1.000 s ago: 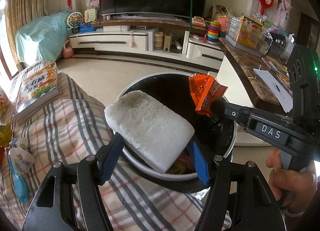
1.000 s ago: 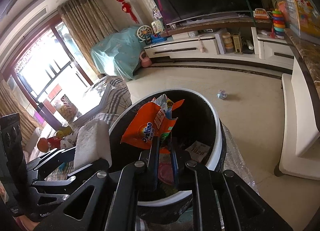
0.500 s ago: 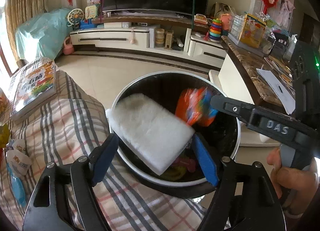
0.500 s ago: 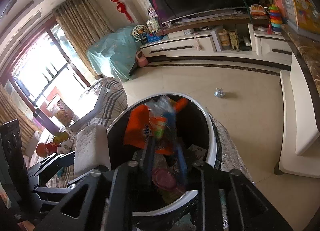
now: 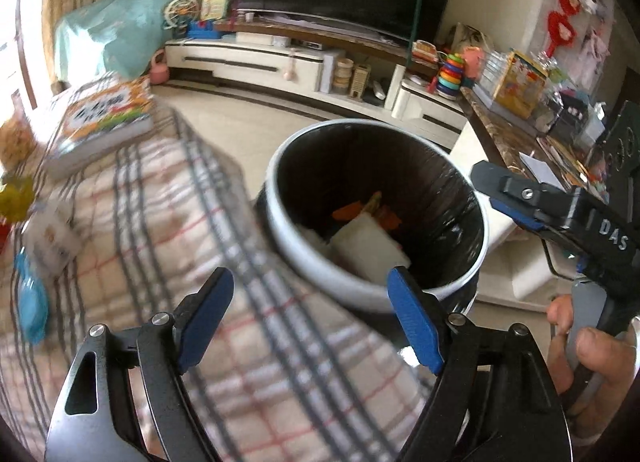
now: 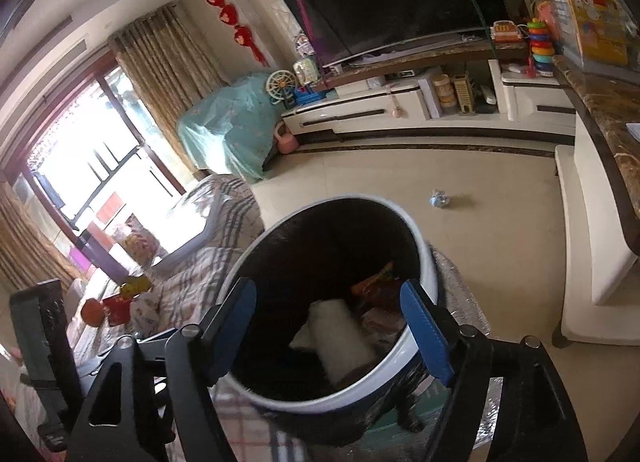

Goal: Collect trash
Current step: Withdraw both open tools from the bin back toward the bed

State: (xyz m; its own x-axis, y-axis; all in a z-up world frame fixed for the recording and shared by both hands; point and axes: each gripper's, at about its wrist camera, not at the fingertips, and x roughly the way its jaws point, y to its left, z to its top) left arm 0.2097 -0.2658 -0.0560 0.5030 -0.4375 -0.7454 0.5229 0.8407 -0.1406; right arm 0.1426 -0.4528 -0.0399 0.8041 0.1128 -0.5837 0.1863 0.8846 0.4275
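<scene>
Trash bin (image 5: pixel 340 274), white-rimmed with a black liner, stands just beside the plaid-covered couch (image 5: pixel 160 229). White foam block (image 6: pixel 340 334) and orange wrapper (image 5: pixel 348 211) lie inside it. Left claw (image 5: pixel 312 314) is opening with nothing between its fingers, near the bin's near rim. Right claw (image 6: pixel 328 322) is also opening, empty, above the bin mouth.

A white foam block (image 5: pixel 370 248) lies tilted inside the black-lined trash bin (image 5: pixel 478 258), an orange wrapper (image 5: pixel 352 211) just behind it
</scene>
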